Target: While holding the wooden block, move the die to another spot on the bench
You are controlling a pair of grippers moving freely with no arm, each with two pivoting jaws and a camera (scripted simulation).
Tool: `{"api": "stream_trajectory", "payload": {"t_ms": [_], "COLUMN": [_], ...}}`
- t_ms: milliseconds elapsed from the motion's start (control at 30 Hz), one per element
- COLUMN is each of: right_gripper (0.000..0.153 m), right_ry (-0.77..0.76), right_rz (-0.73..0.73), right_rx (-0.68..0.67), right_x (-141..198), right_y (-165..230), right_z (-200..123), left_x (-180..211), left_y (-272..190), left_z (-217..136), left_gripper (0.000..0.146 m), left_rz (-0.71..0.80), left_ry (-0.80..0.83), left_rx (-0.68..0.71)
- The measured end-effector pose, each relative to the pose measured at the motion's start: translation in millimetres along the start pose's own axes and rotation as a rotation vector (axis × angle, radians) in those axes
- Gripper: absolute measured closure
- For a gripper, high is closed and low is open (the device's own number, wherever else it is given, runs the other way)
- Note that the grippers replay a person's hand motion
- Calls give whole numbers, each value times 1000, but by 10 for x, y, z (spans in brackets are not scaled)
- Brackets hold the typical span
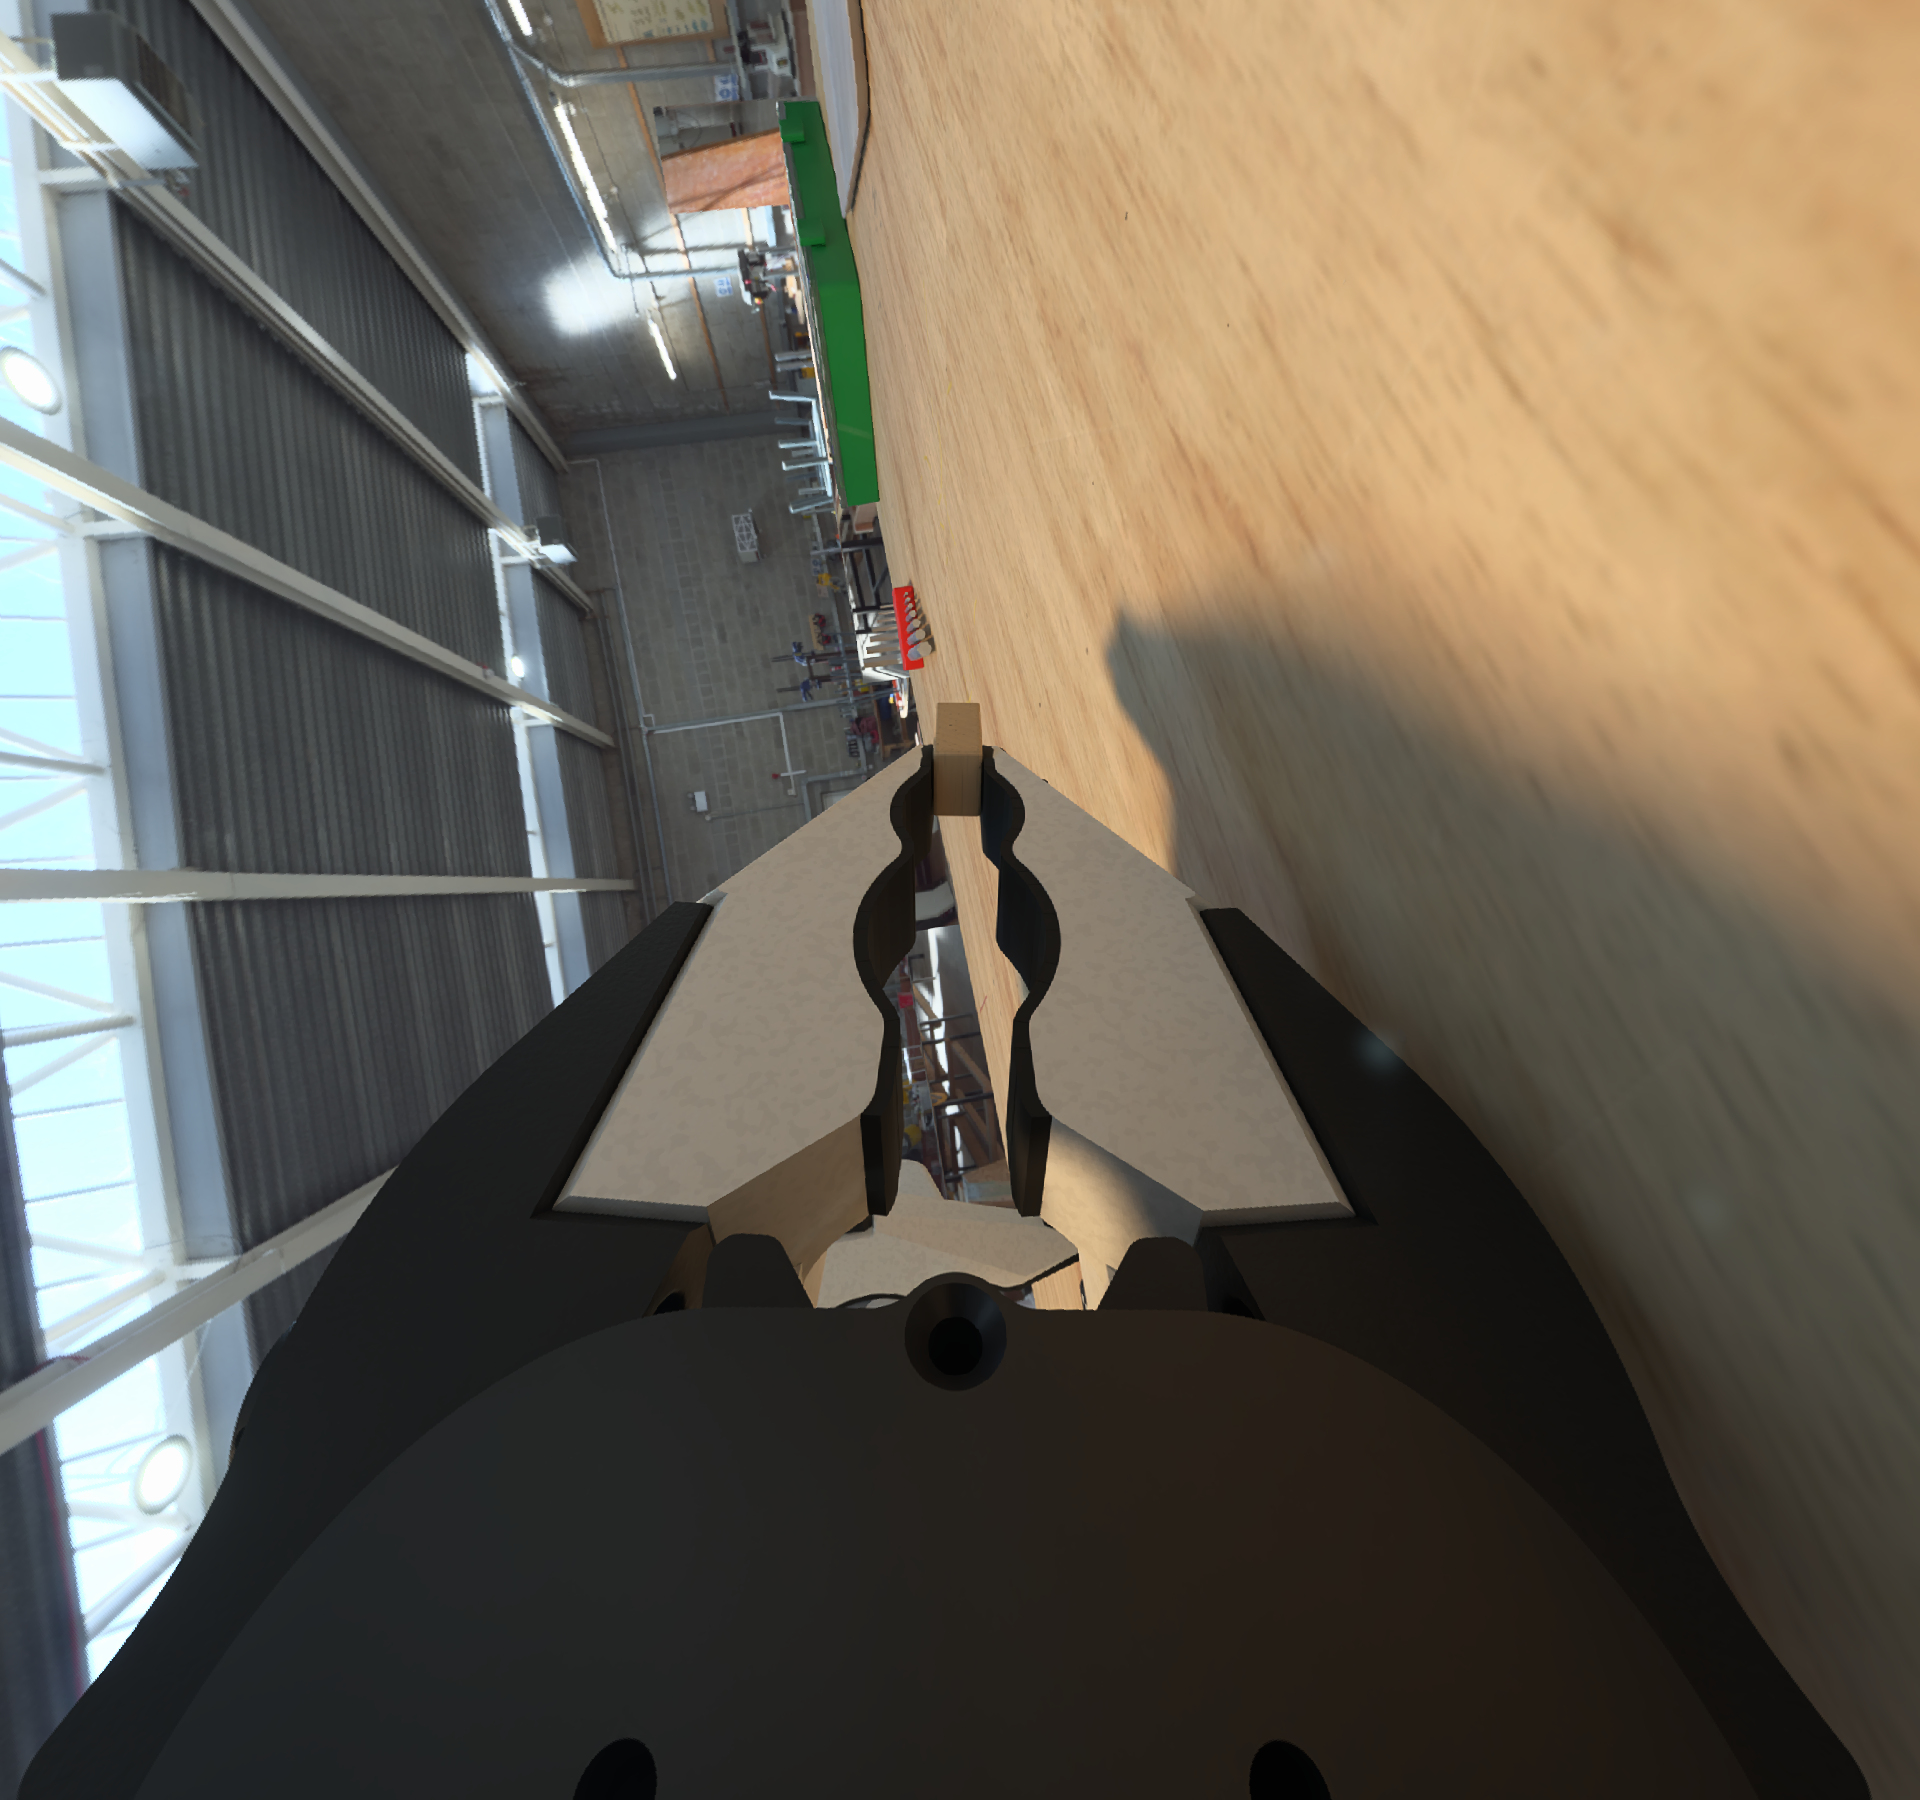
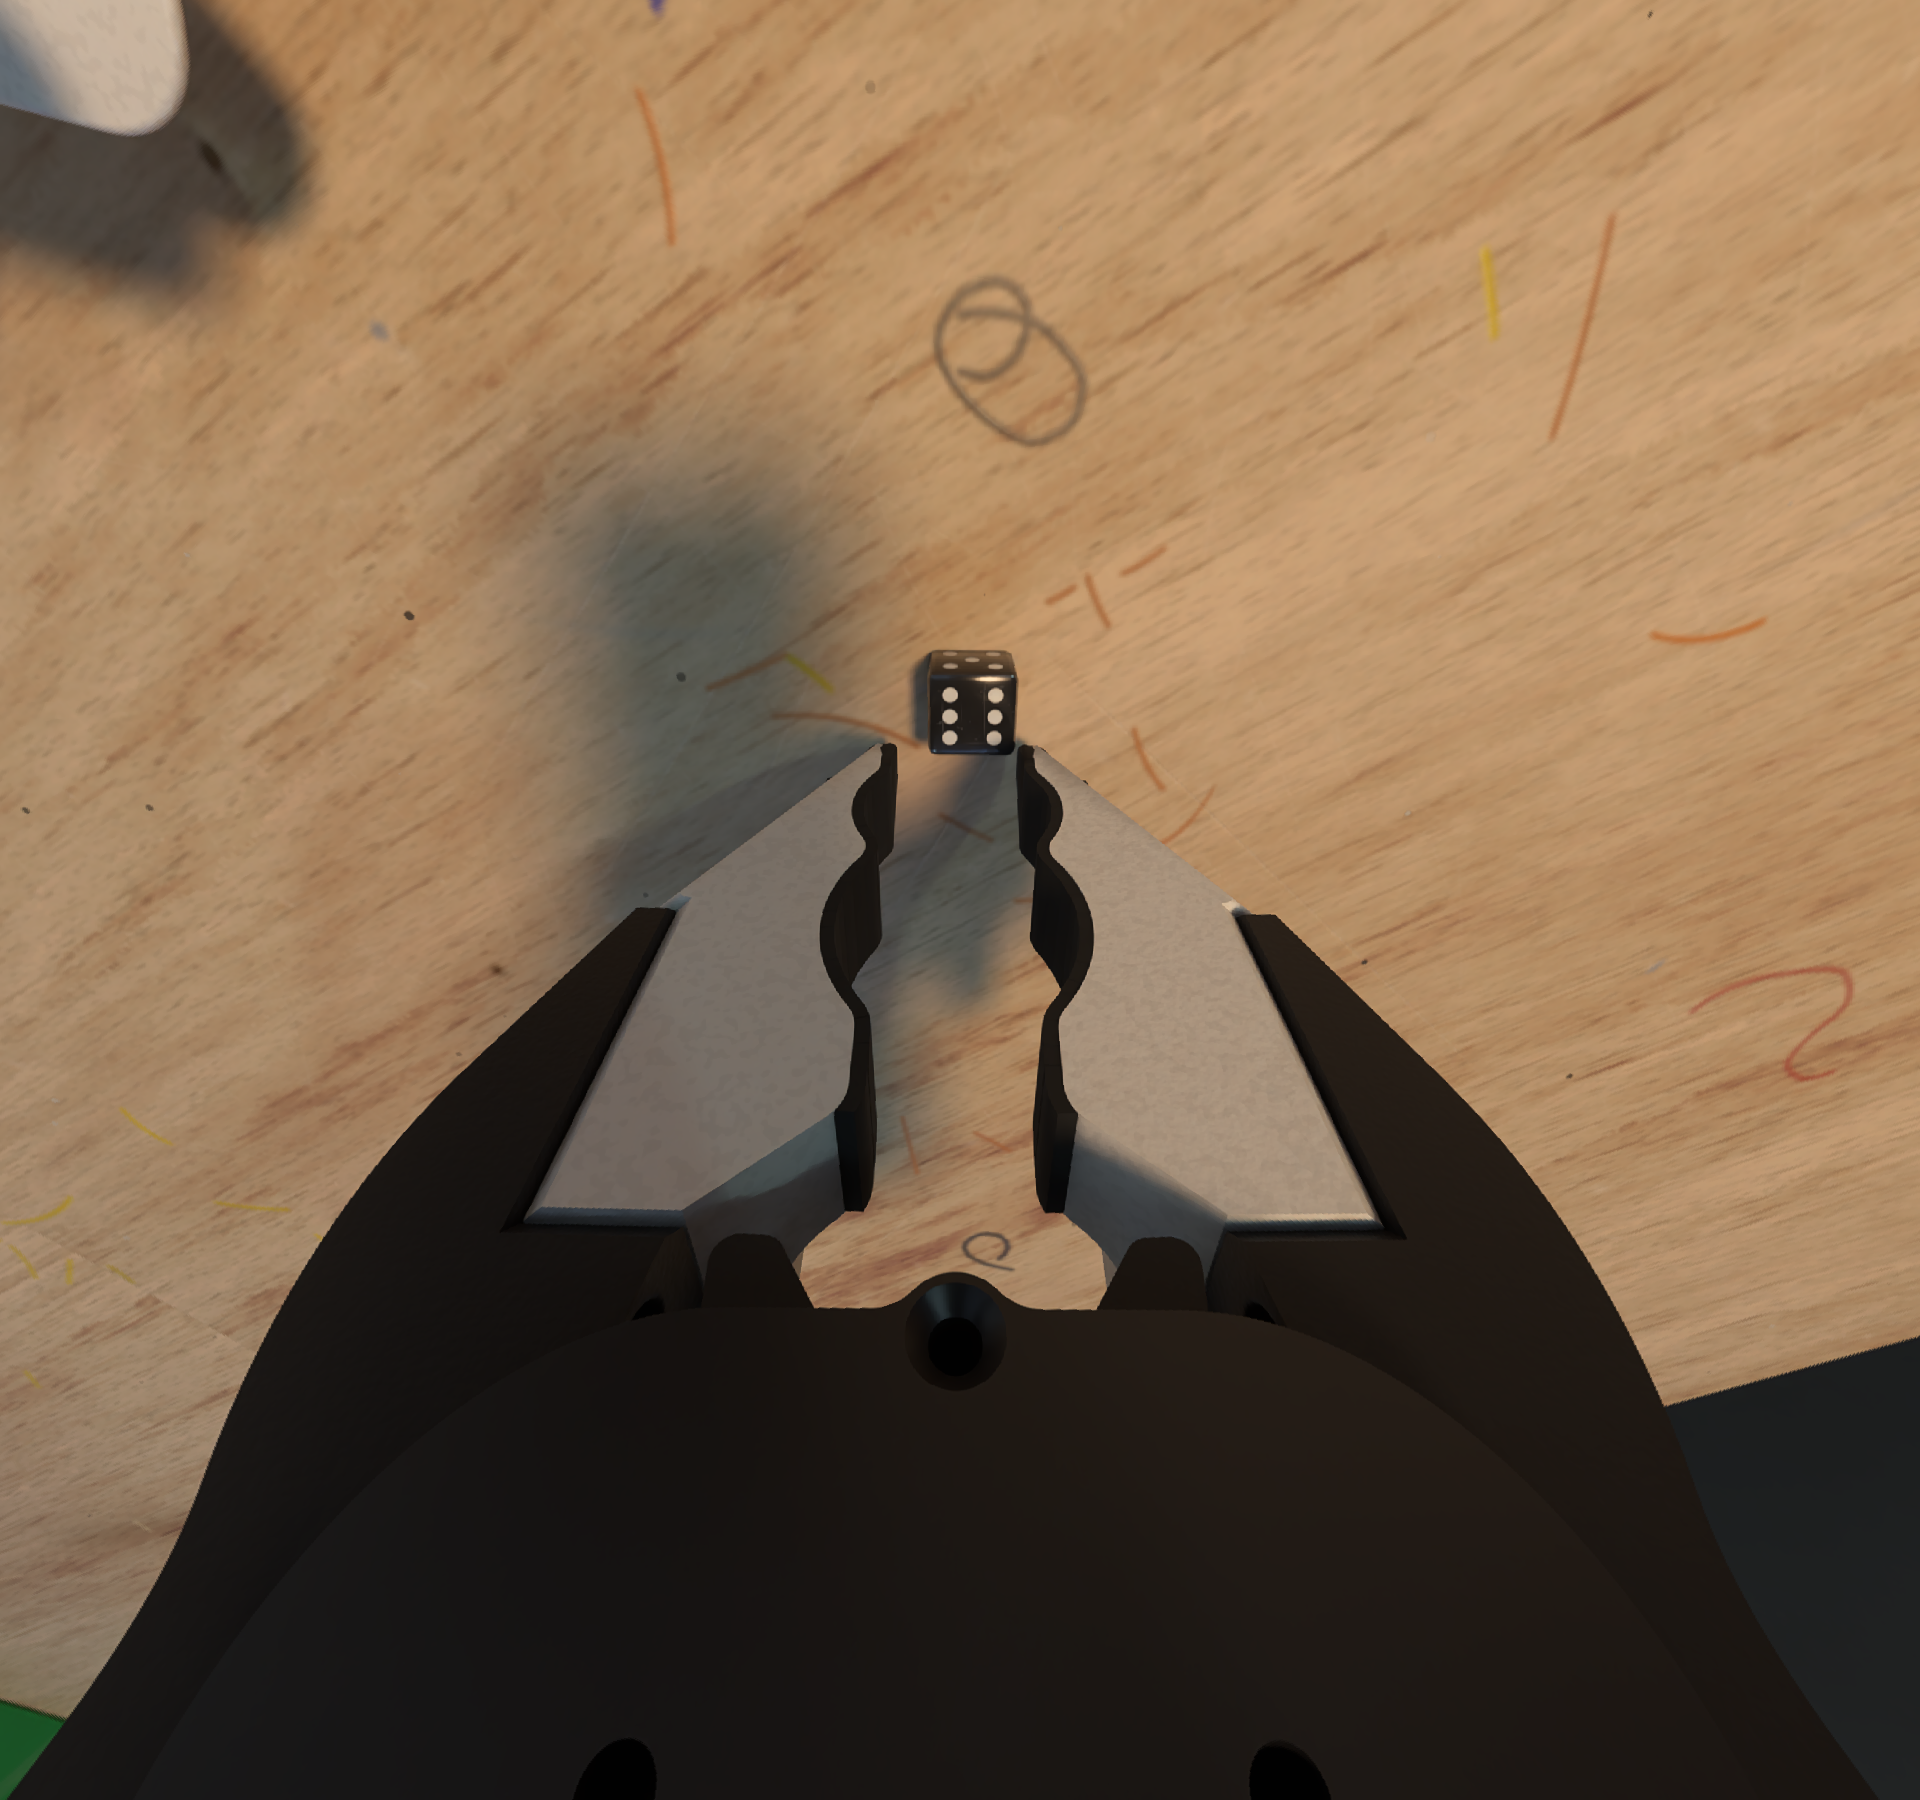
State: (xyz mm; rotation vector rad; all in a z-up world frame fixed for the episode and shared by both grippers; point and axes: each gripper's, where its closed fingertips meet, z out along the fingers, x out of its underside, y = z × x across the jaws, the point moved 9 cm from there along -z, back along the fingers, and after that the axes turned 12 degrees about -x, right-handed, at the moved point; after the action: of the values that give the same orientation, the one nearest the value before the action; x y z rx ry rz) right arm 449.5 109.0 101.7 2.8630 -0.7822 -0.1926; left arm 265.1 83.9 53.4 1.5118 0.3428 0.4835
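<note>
Left wrist view: left gripper (image 1: 957,763) pinches the wooden block (image 1: 957,759) at its fingertips; right gripper (image 2: 956,748) is parted and empty, the die (image 2: 970,702) just beyond on the bench (image 2: 1455,503)

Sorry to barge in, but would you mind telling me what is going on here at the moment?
The left tongs are shut on a small wooden block, held clear of the wooden bench. The right tongs are open, just short of a black die with white pips resting on the bench. The die is not yet between the fingers, so it has not been picked up.
</note>
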Motion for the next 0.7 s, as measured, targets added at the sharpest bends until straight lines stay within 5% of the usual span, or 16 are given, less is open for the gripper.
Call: {"api": "stream_trajectory", "payload": {"t_ms": [367,700], "right_gripper": [137,136], "right_ry": [12,-179], "right_rz": [26,131], "right_rx": [16,324], "right_x": [-64,-183], "right_y": [-18,565], "right_z": [-1,-376], "left_x": [13,40], "left_y": [-2,12], "left_z": [-1,-4], "left_gripper": [139,139], "left_rz": [-18,-22], "left_ry": [7,20], "left_rx": [3,-5]}}
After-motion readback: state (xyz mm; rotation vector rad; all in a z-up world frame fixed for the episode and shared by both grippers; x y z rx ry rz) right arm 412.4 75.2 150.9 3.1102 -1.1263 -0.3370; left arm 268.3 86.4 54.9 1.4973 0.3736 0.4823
